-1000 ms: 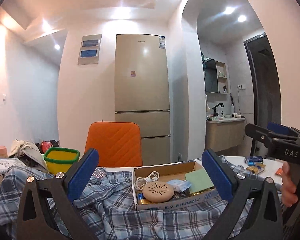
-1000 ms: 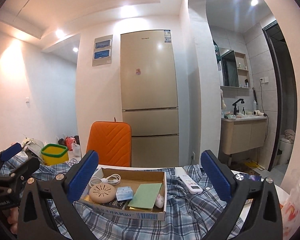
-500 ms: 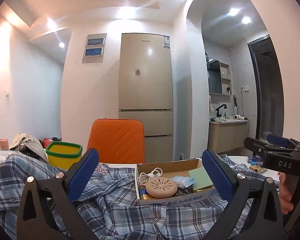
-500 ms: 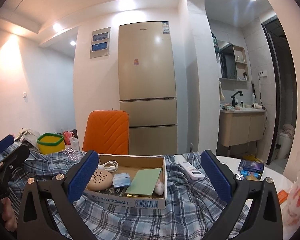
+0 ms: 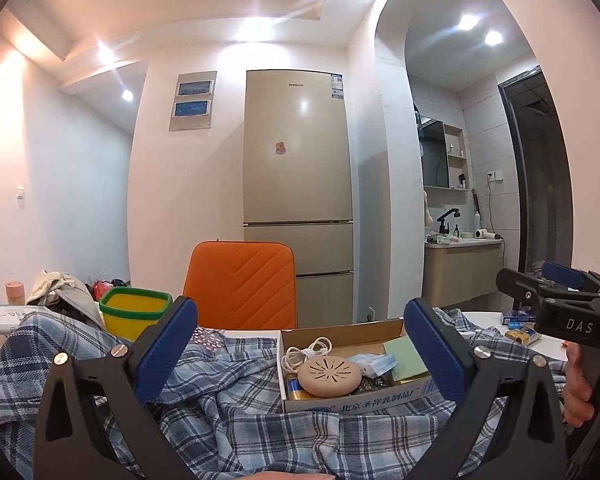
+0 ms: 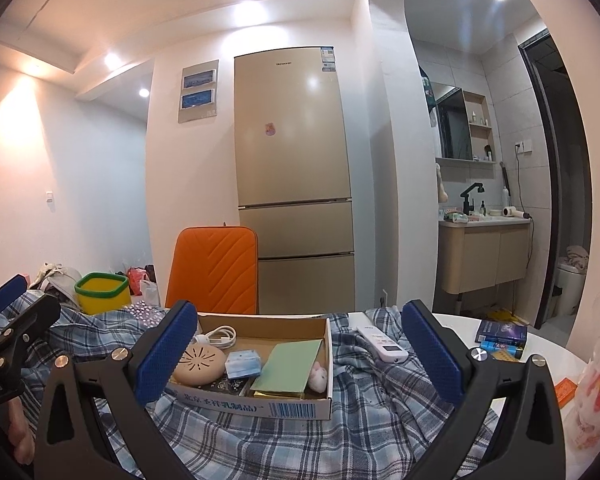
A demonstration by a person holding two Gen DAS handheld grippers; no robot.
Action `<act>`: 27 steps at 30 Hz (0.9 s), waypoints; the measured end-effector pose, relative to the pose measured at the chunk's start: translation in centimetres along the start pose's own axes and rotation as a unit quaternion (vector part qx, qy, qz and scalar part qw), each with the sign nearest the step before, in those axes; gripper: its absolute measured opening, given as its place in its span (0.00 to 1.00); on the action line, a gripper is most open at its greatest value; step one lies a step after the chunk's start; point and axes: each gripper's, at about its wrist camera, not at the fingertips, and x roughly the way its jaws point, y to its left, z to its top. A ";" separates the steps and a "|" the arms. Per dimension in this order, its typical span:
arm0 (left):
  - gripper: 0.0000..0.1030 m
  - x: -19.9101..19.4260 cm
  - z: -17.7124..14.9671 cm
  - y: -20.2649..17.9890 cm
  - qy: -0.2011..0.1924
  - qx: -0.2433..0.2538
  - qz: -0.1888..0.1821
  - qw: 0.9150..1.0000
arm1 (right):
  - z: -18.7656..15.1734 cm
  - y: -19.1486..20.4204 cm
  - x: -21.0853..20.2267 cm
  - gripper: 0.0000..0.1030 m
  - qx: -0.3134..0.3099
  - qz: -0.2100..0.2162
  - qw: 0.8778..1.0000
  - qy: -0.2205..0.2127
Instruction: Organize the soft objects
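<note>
Hovering above the crumpled plaid cloth point(image 5: 236, 412), the left tool point(image 5: 300, 352) is released, its 2 blue pads spread wide and grasping nothing. The right tool point(image 6: 300, 354) is released too, level with it. Straight ahead of both, between their fingers, a cardboard box point(image 6: 260, 402) sits on the cloth covering the surface, with a white remote point(image 6: 380, 342) just right of it.

Shirt point(image 6: 260, 436) was soft plaid cloth, rumpled. Box point(image 6: 260, 402) was matt cardboard. Fridge point(image 6: 296, 176) had glossy metallic finish. Chair point(image 6: 214, 268) was quilted orange, matt. Remote point(image 6: 380, 342) was smooth plastic.
</note>
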 end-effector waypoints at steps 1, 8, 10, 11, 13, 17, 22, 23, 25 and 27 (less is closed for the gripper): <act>1.00 -0.1 0.0 0.0 -0.002 0.000 0.000 1.000 | 0.0 0.0 0.0 1.00 -0.001 0.000 1.000 -0.001; 1.00 -0.1 0.1 -0.1 -0.002 0.004 -0.002 1.000 | 0.0 0.5 -0.4 1.00 -0.011 0.001 1.000 -0.010; 1.00 -0.1 0.1 -0.1 -0.005 0.004 -0.001 1.000 | 0.0 0.5 -0.4 1.00 -0.012 0.001 1.000 -0.010; 1.00 -0.1 0.1 -0.1 -0.005 0.005 0.000 1.000 | 0.0 0.5 -0.4 1.00 -0.012 0.001 1.000 -0.011; 1.00 0.0 0.1 -0.2 -0.004 0.007 0.001 1.000 | 0.0 0.5 -0.4 1.00 -0.012 0.001 1.000 -0.010; 1.00 0.0 0.0 -0.3 -0.004 0.009 0.001 1.000 | 0.1 0.4 -0.4 1.00 -0.009 -0.001 1.000 -0.009; 1.00 0.2 0.0 -0.5 0.000 0.014 -0.004 1.000 | 0.2 0.4 -0.6 1.00 -0.011 0.000 1.000 -0.011; 1.00 0.2 -0.1 -0.6 0.001 0.017 -0.004 1.000 | 0.2 0.4 -0.7 1.00 -0.012 0.000 1.000 -0.012; 1.00 0.1 -0.2 -0.8 -0.001 0.021 -0.004 1.000 | 0.2 0.4 -0.7 1.00 -0.013 0.000 1.000 -0.013; 1.00 -0.1 -0.2 -0.8 -0.007 0.021 -0.003 1.000 | 0.2 0.4 -0.7 1.00 -0.013 0.000 1.000 -0.013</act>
